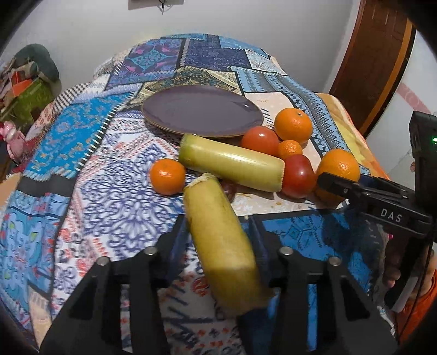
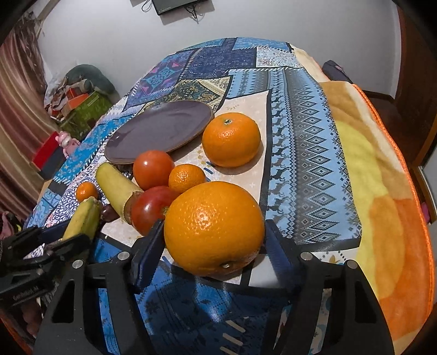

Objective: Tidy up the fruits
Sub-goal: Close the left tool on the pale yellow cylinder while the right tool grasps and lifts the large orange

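Sitting bare on the patterned table [image 1: 114, 196], the purple plate [image 1: 202, 110] holds no fruit; oranges, tomatoes and a yellow-green cane piece [image 1: 232, 162] cluster just beside its near rim. The left gripper [image 1: 218, 232] clamps another cane piece [image 1: 221, 240]. The right gripper [image 2: 214, 232] brackets a large orange [image 2: 214, 228]; whether its fingers touch it is unclear. White wall [image 2: 273, 19] behind.
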Demonstrator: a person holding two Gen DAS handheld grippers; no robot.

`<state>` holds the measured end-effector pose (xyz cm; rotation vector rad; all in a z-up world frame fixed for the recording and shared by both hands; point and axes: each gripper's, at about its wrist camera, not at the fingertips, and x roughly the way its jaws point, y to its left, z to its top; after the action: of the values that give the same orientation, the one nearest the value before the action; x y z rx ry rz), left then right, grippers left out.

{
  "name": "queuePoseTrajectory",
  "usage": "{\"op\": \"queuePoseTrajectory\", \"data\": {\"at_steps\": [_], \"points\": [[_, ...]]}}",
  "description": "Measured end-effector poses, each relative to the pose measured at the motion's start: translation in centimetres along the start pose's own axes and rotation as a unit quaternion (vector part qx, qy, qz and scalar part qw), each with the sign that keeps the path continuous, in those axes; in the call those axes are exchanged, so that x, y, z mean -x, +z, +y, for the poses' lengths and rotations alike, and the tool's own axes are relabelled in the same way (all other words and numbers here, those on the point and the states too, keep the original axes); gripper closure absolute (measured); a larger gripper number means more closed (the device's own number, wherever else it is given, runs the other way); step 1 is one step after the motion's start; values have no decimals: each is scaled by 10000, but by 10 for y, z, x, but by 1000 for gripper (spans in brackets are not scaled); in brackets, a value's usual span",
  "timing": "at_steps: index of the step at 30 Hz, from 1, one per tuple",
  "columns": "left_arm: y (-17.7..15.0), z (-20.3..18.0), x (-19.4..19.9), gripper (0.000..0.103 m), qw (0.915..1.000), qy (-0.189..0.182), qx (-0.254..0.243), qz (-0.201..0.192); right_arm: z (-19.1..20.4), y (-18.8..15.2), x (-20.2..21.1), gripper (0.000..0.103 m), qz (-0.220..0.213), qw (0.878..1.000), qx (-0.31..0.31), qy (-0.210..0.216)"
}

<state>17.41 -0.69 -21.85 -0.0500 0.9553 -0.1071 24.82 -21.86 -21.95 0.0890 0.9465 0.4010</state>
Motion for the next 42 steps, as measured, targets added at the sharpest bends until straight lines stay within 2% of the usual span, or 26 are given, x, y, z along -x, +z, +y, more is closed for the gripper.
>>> {"op": "queuePoseTrajectory", "data": {"at_steps": [5,9,12,15,23,28,33,42], "points": [[-3,11,15,68,9999,128,-106,-17,3,-1,7,36,2,9999,100,-87],[-2,13,17,67,9998,121,-179,52,2,-7,18,36,2,9999,116,-79],[-2,11,8,64,9996,88,-202,184,2,-11,26,36,-2,9998,129,-117],[-3,14,-12,64,9987,-14,-84,495,0,-15,31,36,26,9997,146,-187],[8,9,-28,64,9981,94,-161,593,2,-18,23,36,168,9996,135,-178],[5,4,-22,64,9975,197,-341,581,5,-19,24,36,159,9997,149,-118],[7,10,-9,64,9984,122,-218,510,9,-13,28,37,70,9997,221,-92],[18,16,22,64,9993,167,-287,159,24,8,36,37,-214,9987,451,-70]]}}
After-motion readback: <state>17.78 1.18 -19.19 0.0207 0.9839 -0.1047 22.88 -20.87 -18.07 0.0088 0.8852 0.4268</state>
